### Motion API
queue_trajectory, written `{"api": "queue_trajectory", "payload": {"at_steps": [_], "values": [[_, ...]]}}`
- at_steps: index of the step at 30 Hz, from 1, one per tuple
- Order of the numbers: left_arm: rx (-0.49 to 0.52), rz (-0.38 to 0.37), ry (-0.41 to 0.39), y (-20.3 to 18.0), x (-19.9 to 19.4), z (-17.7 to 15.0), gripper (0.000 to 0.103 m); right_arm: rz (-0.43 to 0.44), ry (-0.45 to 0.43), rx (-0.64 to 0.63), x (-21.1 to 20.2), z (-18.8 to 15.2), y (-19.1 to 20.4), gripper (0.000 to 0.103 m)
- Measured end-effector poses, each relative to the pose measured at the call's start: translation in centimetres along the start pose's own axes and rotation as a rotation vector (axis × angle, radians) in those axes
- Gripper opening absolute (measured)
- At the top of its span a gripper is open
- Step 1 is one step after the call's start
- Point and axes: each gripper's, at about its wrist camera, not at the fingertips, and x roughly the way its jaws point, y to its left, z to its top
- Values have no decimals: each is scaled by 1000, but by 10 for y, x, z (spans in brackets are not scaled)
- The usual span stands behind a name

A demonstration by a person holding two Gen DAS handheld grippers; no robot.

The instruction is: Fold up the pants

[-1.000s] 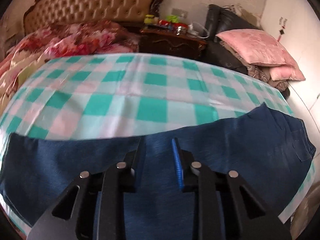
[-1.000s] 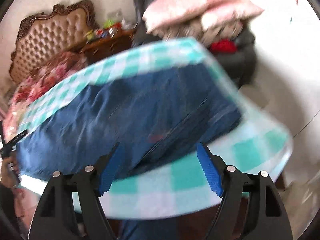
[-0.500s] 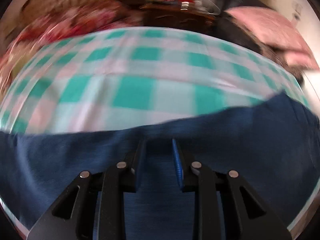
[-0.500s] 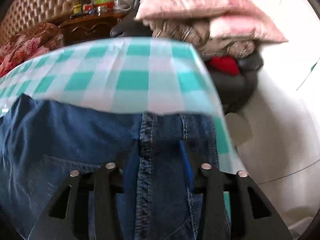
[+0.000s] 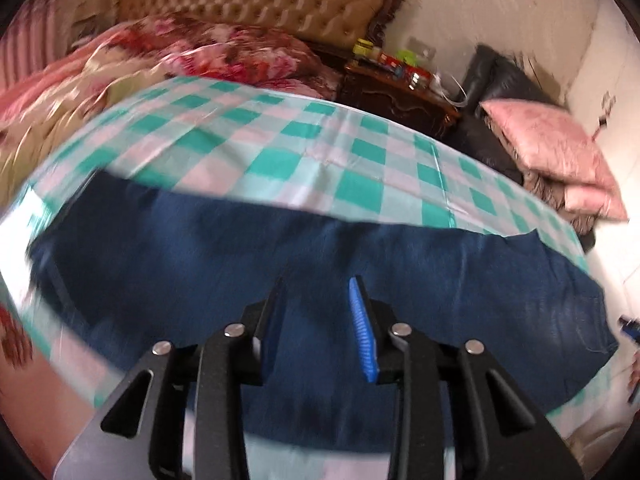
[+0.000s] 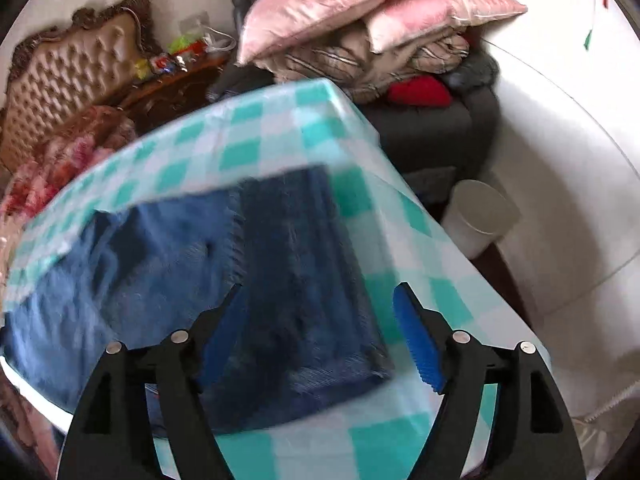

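Observation:
Dark blue jeans lie stretched across the table's green-and-white checked cloth. My left gripper hovers over their middle; its jaws are opening and the pads grip nothing. In the right wrist view a darker layer of denim lies folded over the lighter denim at the right end of the table. My right gripper stands over that folded layer, jaws opening wide, with the cloth below and between them but not pinched.
A padded headboard and a floral blanket lie beyond the table. A dark nightstand holds small items. Pink pillows are stacked on a dark armchair. A white bin stands by the table's right edge.
The right gripper was closed on the jeans' waistband half a second ago; it now stands wide open, drawn back over a folded layer. The left gripper's jaws have widened and its view has swung.

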Motion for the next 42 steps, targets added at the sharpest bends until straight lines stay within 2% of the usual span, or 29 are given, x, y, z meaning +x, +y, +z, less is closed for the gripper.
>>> {"api": "queue_trajectory", "payload": {"at_steps": [3,4,5,6,7,8,11,15,16,17,19,21,22,23,24,25,26,27,29,31,32,33,34,36,37,39,40,41,42], "values": [[-174,-14,-31,44,-26,-22,40,1,31,49,16,-7,-13,73],[-266,-6,-46,68,-36,-29,44,9,51,36,23,-11,-12,68],[-326,22,-57,87,-42,-33,47,4,67,15,29,-15,-10,42],[-392,58,-68,110,-49,-38,49,18,92,0,35,-19,-9,34],[-464,74,-79,134,-57,-42,48,37,96,-2,37,-23,-7,31],[-517,71,-92,153,-64,-45,48,22,79,-29,36,-25,-2,24],[-627,64,-114,200,-74,-46,48,2,73,-44,33,-25,4,16],[-701,-36,-103,235,-65,-28,48,-8,83,-38,30,-28,2,14],[-698,-46,-99,238,-62,-21,47,-16,85,-35,27,-30,3,13],[-679,-13,-94,240,-59,-12,46,-20,88,-33,26,-29,1,13],[-610,-9,-91,236,-55,1,40,-31,90,-24,22,-30,-1,13],[-538,16,-53,231,-45,12,38,-46,90,-21,18,-33,-2,12],[-488,46,-1,229,-35,16,32,-58,90,-22,17,-36,-1,12],[-454,97,37,227,-27,18,18,-64,89,-25,17,-37,-1,12],[-384,221,89,224,-21,20,4,-71,87,-27,17,-38,-1,12],[-351,285,98,222,-22,21,3,-76,85,-25,17,-39,-1,13],[-305,376,76,215,-30,24,5,-85,74,-27,15,-38,1,13],[-284,376,53,208,-37,24,9,-96,51,-34,11,-38,3,13],[-245,319,19,194,-44,26,20,-139,0,-32,-1,-36,6,15],[-166,263,-2,176,-43,28,24,-168,-47,-23,-15,-35,10,17],[-127,238,5,169,-38,29,28,-193,-85,-28,-26,-35,17,25],[-94,234,26,162,-31,28,29,-201,-113,-47,-34,-37,27,28],[-79,249,48,159,-23,28,29,-204,-131,-64,-39,-37,34,28],[-76,320,146,162,-4,24,29,-219,-170,-104,-50,-43,57,29],[-80,348,189,165,2,19,28,-230,-176,-116,-53,-47,66,34],[-79,376,164,164,-3,14,33,-234,-176,-132,-54,-55,84,43],[-59,441,152,160,-8,10,46,-233,-174,-139,-54,-61,93,43],[-15,488,103,151,-14,8,48,-235,-170,-143,-54,-64,100,43],[14,489,71,142,-19,7,49,-226,-166,-147,-53,-68,107,43]]}}
